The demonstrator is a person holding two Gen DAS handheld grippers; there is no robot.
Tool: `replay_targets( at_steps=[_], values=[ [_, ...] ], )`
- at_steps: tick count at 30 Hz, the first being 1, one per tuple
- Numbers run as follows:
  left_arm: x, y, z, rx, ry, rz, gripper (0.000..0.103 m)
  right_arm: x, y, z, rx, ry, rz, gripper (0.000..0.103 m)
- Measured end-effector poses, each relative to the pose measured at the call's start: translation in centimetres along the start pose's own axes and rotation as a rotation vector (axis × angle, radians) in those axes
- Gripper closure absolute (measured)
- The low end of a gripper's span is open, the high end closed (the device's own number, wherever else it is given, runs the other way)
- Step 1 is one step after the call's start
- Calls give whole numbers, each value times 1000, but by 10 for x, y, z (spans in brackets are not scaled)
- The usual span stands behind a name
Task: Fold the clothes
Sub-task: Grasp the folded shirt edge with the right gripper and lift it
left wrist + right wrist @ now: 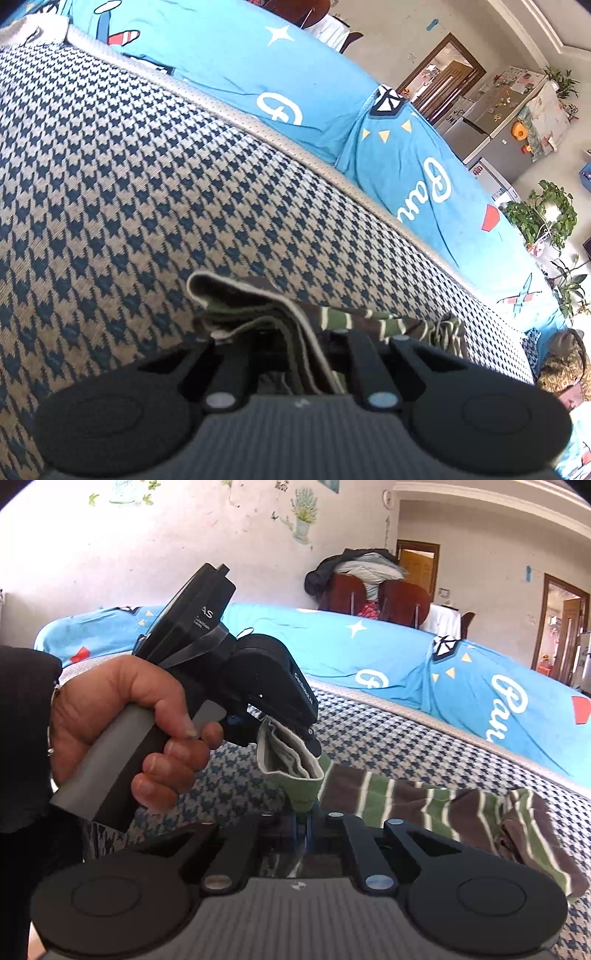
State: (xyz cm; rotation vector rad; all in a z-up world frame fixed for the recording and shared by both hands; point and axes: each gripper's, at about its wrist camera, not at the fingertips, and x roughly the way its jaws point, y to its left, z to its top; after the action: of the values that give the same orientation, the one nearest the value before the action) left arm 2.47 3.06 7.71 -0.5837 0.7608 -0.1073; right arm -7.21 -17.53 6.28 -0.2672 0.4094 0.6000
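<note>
Houndstooth sofa (110,166): striped garment (424,805) unfolded; left tool (314,746) and right tool (304,823) both clamped on its hem; folding barely begun.

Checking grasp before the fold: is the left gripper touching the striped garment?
Touching. In the right wrist view the left gripper is shut on the striped garment at its bunched edge, which hangs from it; the left wrist view shows the cloth between its fingers.

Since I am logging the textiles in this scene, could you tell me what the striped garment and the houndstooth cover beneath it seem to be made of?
Striped garment: seemingly soft knit, probably cotton jersey; matte, limp, bunching into folds, with a pale inner side at the edge the left gripper pinches.
Houndstooth cover: apparently a coarser woven fabric; matte, its thread texture visible in the blue and beige pattern.
</note>
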Motion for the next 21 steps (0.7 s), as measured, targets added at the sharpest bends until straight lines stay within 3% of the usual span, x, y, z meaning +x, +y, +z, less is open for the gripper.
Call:
replay_targets(
  at_steps=[9, 15, 21],
  values=[
    [5, -104, 4, 153, -42, -54, 95, -39, -50, 3, 90, -83, -151, 97],
    [33, -168, -3, 238, -16, -101, 95, -63, -91, -5, 192, -108, -271, 97],
    [75, -200, -19, 283, 45, -106, 95, -71, -123, -14, 312, -72, -364, 97]
  ],
)
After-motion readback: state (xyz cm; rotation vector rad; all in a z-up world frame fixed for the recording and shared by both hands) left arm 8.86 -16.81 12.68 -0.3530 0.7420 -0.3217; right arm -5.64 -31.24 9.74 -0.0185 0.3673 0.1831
